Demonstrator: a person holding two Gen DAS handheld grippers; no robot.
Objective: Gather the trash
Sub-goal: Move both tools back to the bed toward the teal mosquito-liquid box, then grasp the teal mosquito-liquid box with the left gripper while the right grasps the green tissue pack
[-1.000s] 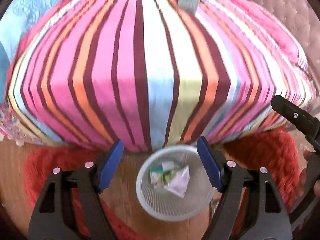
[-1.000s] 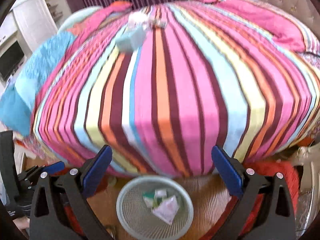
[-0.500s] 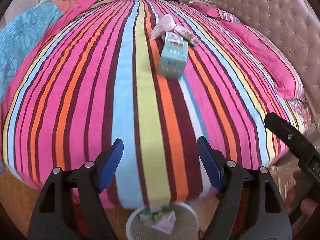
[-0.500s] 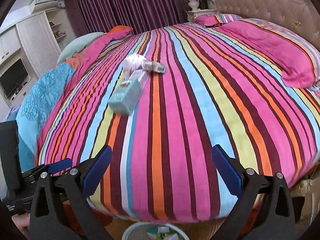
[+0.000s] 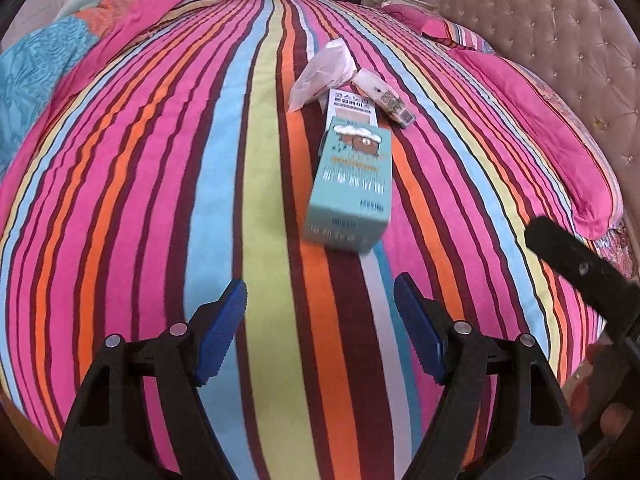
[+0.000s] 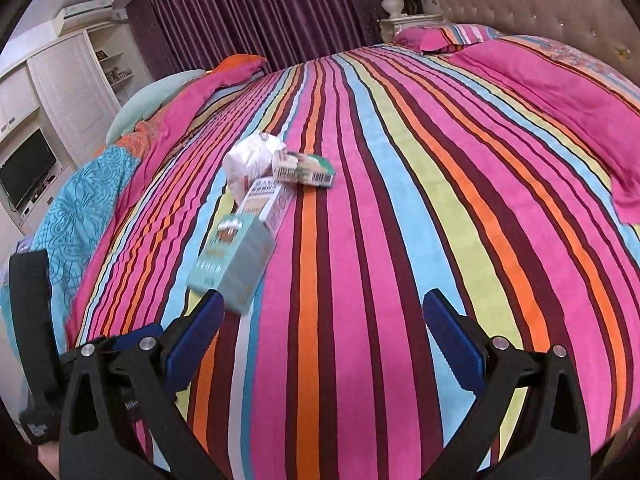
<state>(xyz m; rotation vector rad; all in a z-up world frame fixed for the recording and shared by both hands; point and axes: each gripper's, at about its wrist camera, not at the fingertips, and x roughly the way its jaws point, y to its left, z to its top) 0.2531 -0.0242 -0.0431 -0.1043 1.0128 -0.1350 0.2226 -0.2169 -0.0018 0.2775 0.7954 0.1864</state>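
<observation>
Teal carton (image 5: 350, 184) lies on striped bedspread (image 5: 160, 184), white bag (image 5: 324, 70) and small box (image 5: 384, 98) just beyond | step: reaching for trash | left gripper (image 5: 320, 332), right gripper (image 6: 322, 340) wide open, empty | next: close on the carton.

I'm looking into a bedroom in someone's home. A wide bed (image 6: 400, 200) fills most of my view, covered by a striped spread in pink, orange, blue and maroon, with pink pillows (image 6: 560, 92) against a tufted, buttoned headboard (image 5: 560, 40). Purple curtains (image 6: 248, 12) hang behind it, and a nightstand (image 6: 408, 24) with a vase of flowers stands beside the headboard. On the left I see white wardrobe doors (image 6: 68, 88), a dark television screen (image 6: 26, 166) and a wall-mounted air conditioner (image 6: 86, 14).
</observation>
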